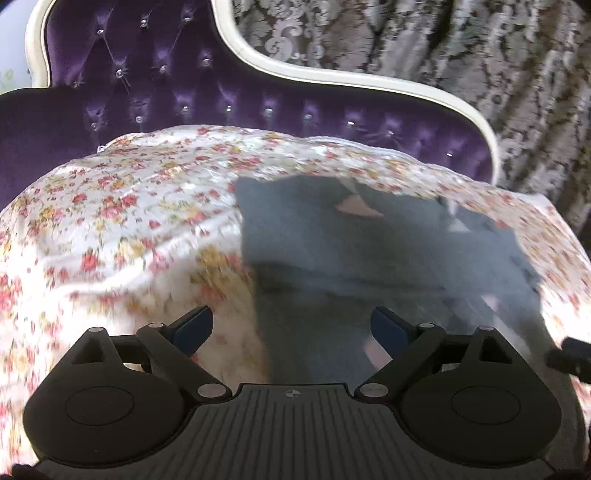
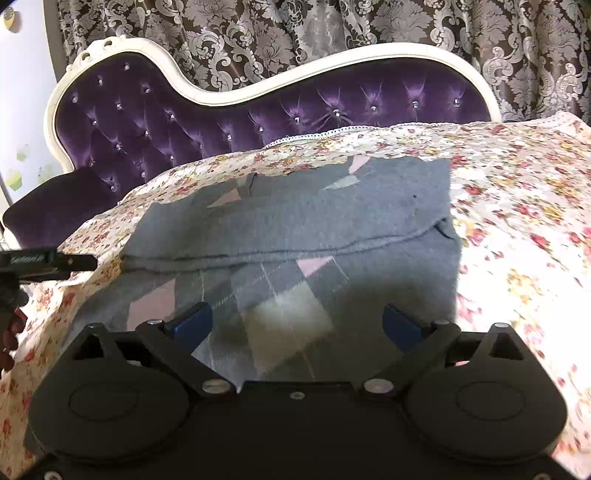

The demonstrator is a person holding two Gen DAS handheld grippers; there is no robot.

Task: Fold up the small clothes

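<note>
At the far left the purple tufted chaise longue (image 2: 155, 122), framed in cream, rises behind a floral sheet (image 1: 122, 206) spread over its seat. The left gripper (image 1: 291, 328) hovers with its jaws spread wide and nothing between them, its left finger over the flowered cloth and its right finger over the near left part of the garment. That garment, a grey argyle knit sweater (image 2: 314, 218), lies flat on the sheet in the middle of the seat, with one part already laid over the rest so that a hemmed edge runs across it from left to right; pale pink and white diamonds show on the lower layer. The right gripper (image 2: 297, 325) hangs over the near edge of the sweater, jaws likewise wide apart and empty. Behind everything hangs a brown damask curtain (image 2: 332, 33). The knit looks soft, light and limp, likely to sag and stretch if lifted by one point, and to drag the loose sheet beneath it. It is probably best pinched at two corners or along the thicker hemmed edge, taking only the sweater's layers and not the sheet.
</note>
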